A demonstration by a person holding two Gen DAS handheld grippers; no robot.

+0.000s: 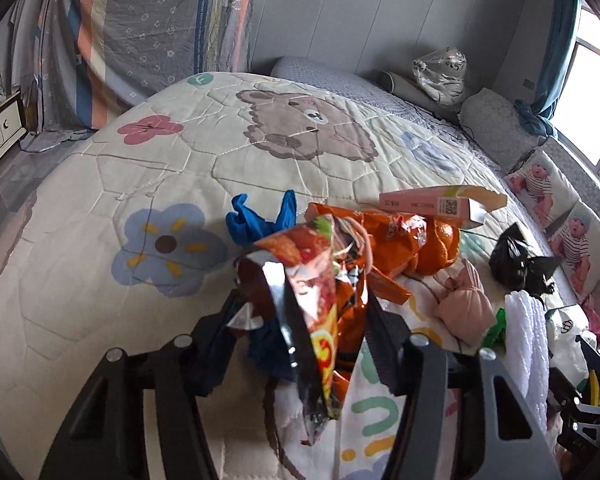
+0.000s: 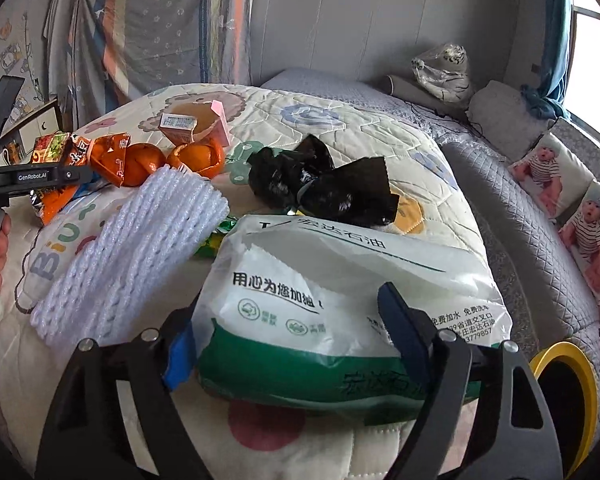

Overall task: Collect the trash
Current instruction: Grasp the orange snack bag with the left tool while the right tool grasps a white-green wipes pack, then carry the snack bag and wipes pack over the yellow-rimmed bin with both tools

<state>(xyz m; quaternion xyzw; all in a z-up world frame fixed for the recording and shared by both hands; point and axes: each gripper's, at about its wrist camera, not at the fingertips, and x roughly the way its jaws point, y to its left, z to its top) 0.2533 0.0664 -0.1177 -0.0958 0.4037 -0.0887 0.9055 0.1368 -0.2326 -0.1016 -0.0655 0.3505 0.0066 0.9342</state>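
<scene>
Bedrm: cartoon-print quilt w/ trash, grey panel wall, window

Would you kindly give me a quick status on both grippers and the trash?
Left gripper astride snack wrapper. Right gripper astride white-green packet; grips unconfirmed. Foam net, black bag, peels uncollected on bed. Nothing blocking.

On the bed lie two orange peels, one pink carton, and two crumpled snack wrappers. One white foam net sleeve is there, one black plastic bag, one white-and-green tissue pack, one blue glove and one pink cloth bundle. One yellow-rimmed bin shows at the right.
</scene>
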